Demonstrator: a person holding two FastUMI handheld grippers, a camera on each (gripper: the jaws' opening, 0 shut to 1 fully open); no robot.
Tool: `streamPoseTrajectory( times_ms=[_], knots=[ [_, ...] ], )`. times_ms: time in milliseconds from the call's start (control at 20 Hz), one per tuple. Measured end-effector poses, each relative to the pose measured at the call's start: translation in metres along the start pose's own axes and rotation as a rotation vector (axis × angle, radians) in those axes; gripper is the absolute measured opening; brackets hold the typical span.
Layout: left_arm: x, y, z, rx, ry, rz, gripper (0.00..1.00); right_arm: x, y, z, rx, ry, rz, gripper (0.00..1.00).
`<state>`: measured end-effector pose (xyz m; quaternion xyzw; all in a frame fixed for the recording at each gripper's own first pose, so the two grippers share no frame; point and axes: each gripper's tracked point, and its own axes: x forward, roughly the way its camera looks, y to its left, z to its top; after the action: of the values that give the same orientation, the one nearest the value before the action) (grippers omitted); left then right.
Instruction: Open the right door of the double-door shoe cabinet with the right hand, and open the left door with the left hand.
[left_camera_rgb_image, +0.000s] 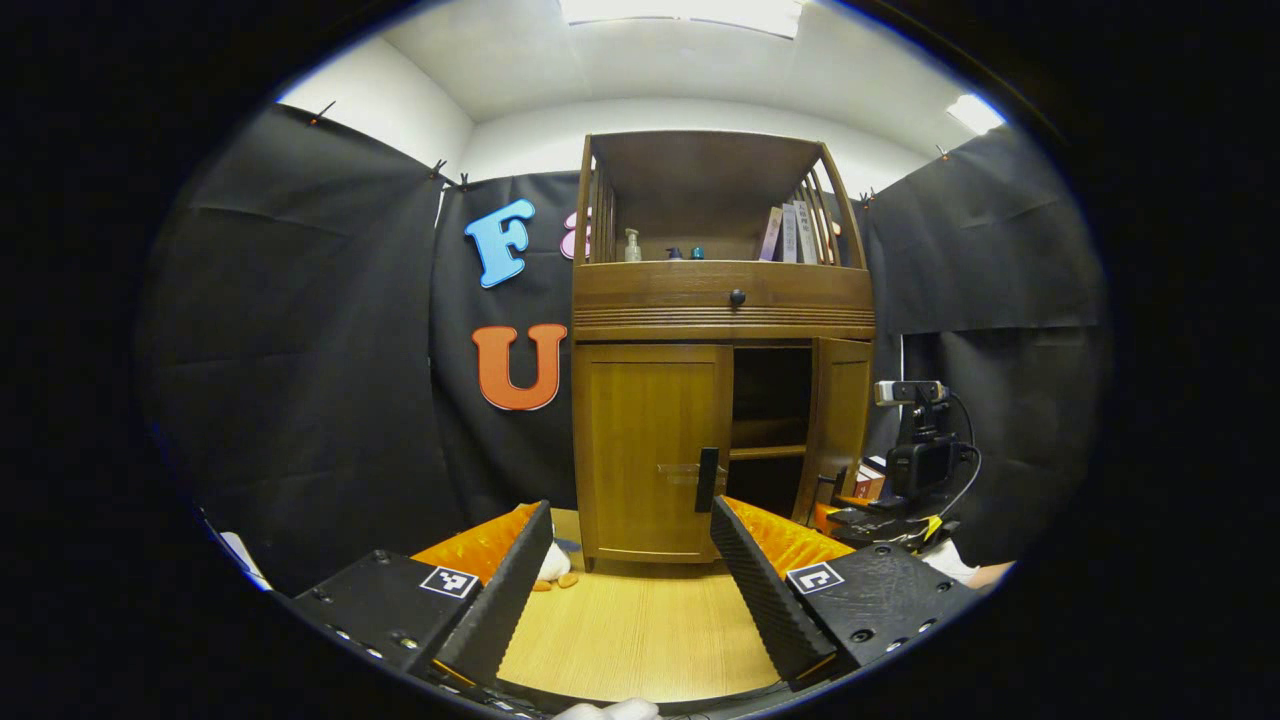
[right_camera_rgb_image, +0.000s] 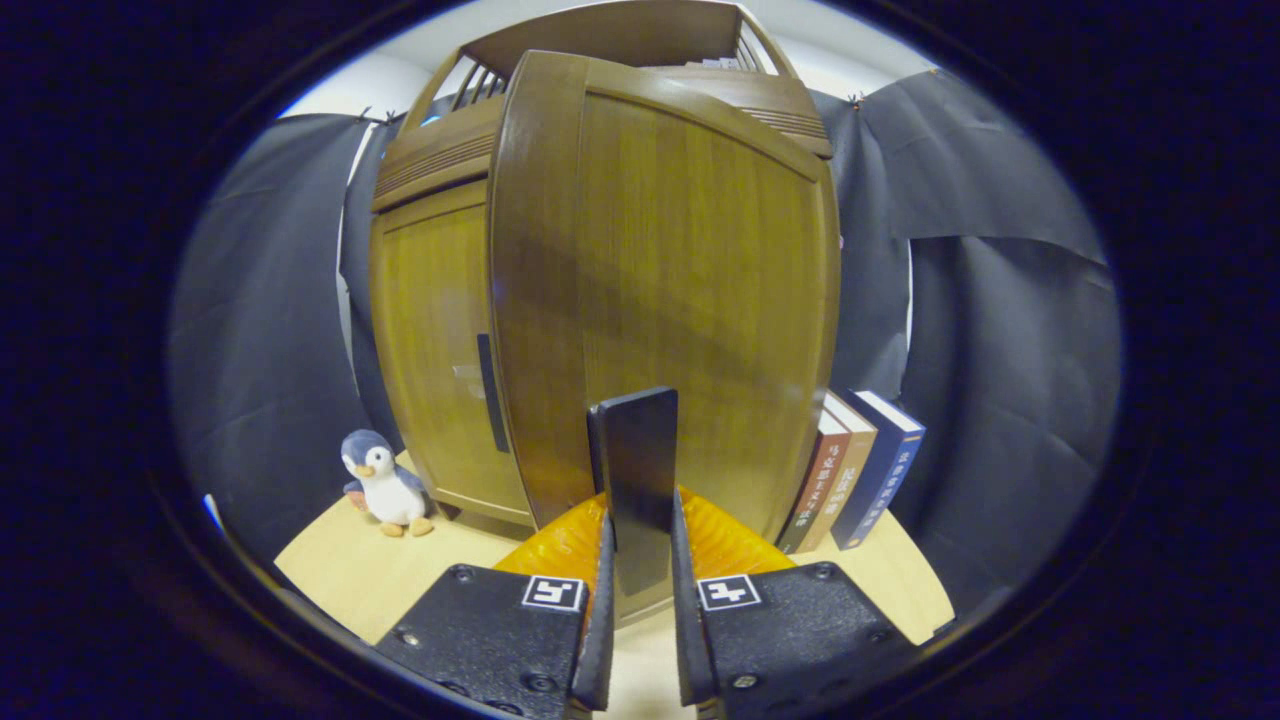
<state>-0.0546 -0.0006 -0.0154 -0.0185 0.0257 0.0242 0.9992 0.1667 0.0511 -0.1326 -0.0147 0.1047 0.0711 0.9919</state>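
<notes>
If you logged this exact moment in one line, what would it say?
right door: swung open | right gripper: shut on right door handle | left door: closed | left gripper: open, short of left door handle

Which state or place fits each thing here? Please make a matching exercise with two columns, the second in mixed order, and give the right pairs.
Things:
1. right door
2. left door
3. penguin plush toy
4. left gripper

States or places:
A. on the table, left of the cabinet in the right gripper view
B. closed
C. fingers spread, holding nothing
D. swung open, its handle between the right gripper's fingers

Pairs: 1-D, 2-B, 3-A, 4-C
</notes>
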Motion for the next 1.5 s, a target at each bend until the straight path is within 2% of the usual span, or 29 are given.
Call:
streamPoseTrajectory(
  times_ms=[650,1000,1150,1200,1250,1500],
  knots=[
    [0.0,-0.038,-0.007,-0.018,0.009,-0.111,0.96,-0.041,-0.066,-0.012,0.019,0.0,-0.097,0.17],
    [0.004,-0.063,-0.006,-0.017,0.013,-0.143,0.96,-0.055,-0.114,-0.014,0.017,-0.01,-0.148,0.07],
    [0.007,-0.076,0.0,-0.021,0.002,-0.134,0.96,-0.059,-0.137,-0.013,0.026,-0.016,-0.146,0.04],
    [0.007,-0.082,0.002,-0.022,0.001,-0.133,1.0,-0.063,-0.144,-0.012,0.028,-0.015,-0.146,0.04],
    [0.007,-0.088,0.005,-0.02,-0.002,-0.128,0.96,-0.065,-0.147,-0.012,0.039,-0.011,-0.121,0.04],
    [0.006,-0.119,0.006,-0.018,0.001,-0.091,0.96,-0.064,-0.174,-0.011,0.032,-0.009,-0.051,0.04]
  ],
)
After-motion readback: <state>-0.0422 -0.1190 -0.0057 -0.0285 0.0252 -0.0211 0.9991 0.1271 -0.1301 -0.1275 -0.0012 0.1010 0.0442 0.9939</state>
